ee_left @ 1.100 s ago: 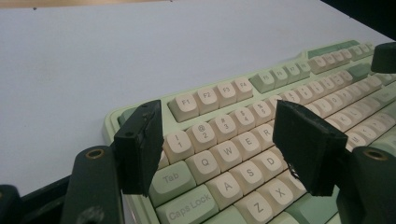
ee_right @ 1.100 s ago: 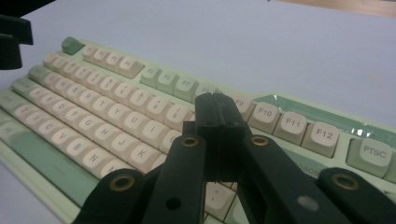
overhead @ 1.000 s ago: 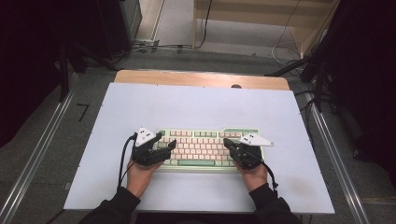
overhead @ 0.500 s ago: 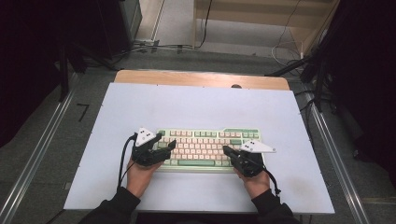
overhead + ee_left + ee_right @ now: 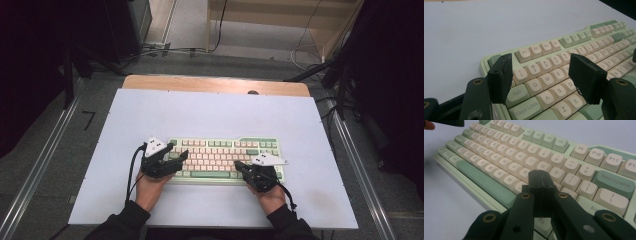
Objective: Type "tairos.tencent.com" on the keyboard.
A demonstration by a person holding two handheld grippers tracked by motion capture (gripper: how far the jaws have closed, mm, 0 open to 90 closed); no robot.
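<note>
Treating the keyboard (image 5: 225,157) as rigid, light, slidey, we grab its 2 short ends, not keycaps: left gripper (image 5: 544,77) wide, right gripper (image 5: 541,180) closed empty.

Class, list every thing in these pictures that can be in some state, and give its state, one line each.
Keyboard: flat on the table, no key missing where visible.
Left gripper: jaws open over the keyboard's left end, nothing between them.
Right gripper: jaws shut together, tips over the keys near L and P.
Table: covered by a pale sheet.
</note>
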